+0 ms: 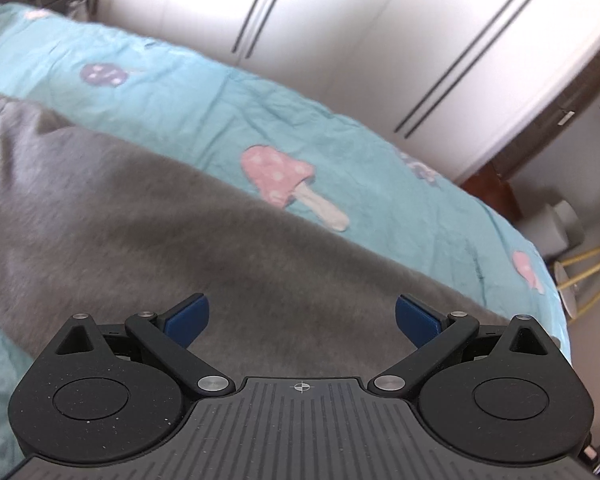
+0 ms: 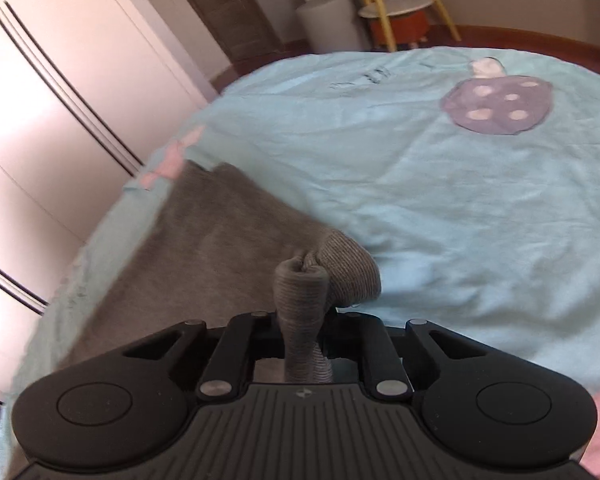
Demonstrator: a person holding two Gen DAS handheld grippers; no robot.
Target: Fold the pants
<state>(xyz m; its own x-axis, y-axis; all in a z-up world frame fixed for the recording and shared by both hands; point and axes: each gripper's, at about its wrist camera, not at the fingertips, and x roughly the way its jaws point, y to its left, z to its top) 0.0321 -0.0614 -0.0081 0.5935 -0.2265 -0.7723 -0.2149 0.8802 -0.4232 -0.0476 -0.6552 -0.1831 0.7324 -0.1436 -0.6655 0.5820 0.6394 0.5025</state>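
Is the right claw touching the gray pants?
Touching. The right wrist view shows the right claw shut on a bunched ribbed cuff of the gray pants, which sticks up between its fingers.

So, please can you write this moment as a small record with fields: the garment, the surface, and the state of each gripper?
garment: grey pants, spread on the bed
surface: light blue bedcover with mushroom patches
left gripper: open, over the pants, holding nothing
right gripper: shut on a bunched ribbed edge of the pants, cloth sticking up between the jaws
background: white wardrobe doors
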